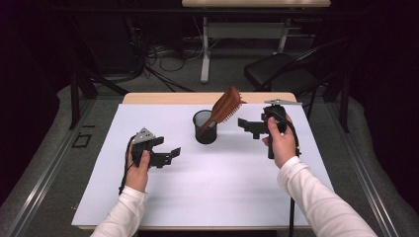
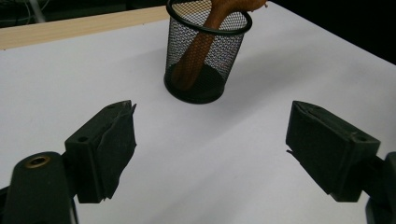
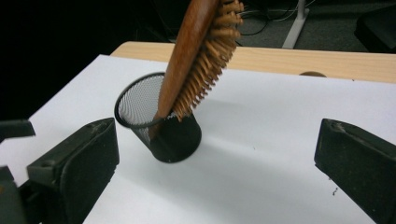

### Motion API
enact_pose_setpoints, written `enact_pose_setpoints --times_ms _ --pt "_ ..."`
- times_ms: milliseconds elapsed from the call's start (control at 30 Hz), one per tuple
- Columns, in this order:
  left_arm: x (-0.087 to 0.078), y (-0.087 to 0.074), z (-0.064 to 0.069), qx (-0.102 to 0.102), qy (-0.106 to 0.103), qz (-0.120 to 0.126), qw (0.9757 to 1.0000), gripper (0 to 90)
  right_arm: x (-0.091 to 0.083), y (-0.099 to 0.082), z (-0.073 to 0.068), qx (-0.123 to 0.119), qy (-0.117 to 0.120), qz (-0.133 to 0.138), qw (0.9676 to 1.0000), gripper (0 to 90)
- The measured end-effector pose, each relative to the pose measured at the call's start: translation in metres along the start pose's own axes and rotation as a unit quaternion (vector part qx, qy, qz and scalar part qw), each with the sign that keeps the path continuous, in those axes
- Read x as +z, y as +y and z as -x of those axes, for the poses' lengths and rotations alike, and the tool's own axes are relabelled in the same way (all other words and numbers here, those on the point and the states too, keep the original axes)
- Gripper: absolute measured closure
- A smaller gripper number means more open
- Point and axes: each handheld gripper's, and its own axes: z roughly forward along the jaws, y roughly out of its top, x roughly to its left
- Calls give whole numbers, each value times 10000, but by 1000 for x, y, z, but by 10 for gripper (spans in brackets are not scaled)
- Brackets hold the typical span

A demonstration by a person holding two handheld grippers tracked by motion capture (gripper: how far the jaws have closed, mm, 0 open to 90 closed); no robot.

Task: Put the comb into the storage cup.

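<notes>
High view showed a black mesh cup [image 1: 205, 127] standing upright near the middle of the white-covered bench [image 1: 207, 187], with a wooden hairbrush [image 1: 223, 109] set handle-down inside it. The brush leaned toward the person's right, its bristled head well above the rim. The left tongs [image 1: 173, 154] hovered to the left of the cup, well apart from it, and the right tongs [image 1: 245, 124] sat to its right, close to the brush head but not touching it.

Left gripper view showed the left tongs [image 2: 210, 144] released, jaws spread wide with bare bench between them and the cup [image 2: 205, 56] ahead. Right gripper view showed the right tongs [image 3: 215, 154] likewise released, nothing between the jaws, with the cup [image 3: 161, 126] and the leaning brush [image 3: 198, 51] just beyond them.

Judging from this layout, the brush was resting in the cup and neither hand had hold of anything. The step in hand looked like an approach by the right tongs, either toward the brush or away from it; the frames alone could not settle which. If the brush was to come out, the next move would call for the right tongs to close across the wooden back of the head, and then lift along the handle's lean so the light cup did not tip. The left tongs could steady the cup's wall.
</notes>
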Motion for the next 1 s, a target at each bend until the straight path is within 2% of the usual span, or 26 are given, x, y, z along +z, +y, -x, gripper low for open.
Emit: enact_pose_setpoints --times_ms 133,333,433,700,867,1000 --pt "0 0 2 67 -95 -73 9999 161 -7 -11 2 -172 17 -67 9998 0" --pt "-9 3 5 226 -186 -108 9995 161 -16 -28 3 -254 177 -116 9995 0" --pt "-15 1 5 253 -196 -114 9994 161 -20 -38 3 -344 184 -118 9992 0" --pt "-31 -11 -2 163 -238 -61 9996 161 -26 -66 0 -575 136 -72 9982 0" --pt "-41 -18 -6 93 -260 -10 9996 161 -30 -78 -3 -633 176 -34 9978 0" --pt "-46 -24 -8 127 -240 -5 9996 161 -33 -88 -3 -547 239 -1 9982 0"
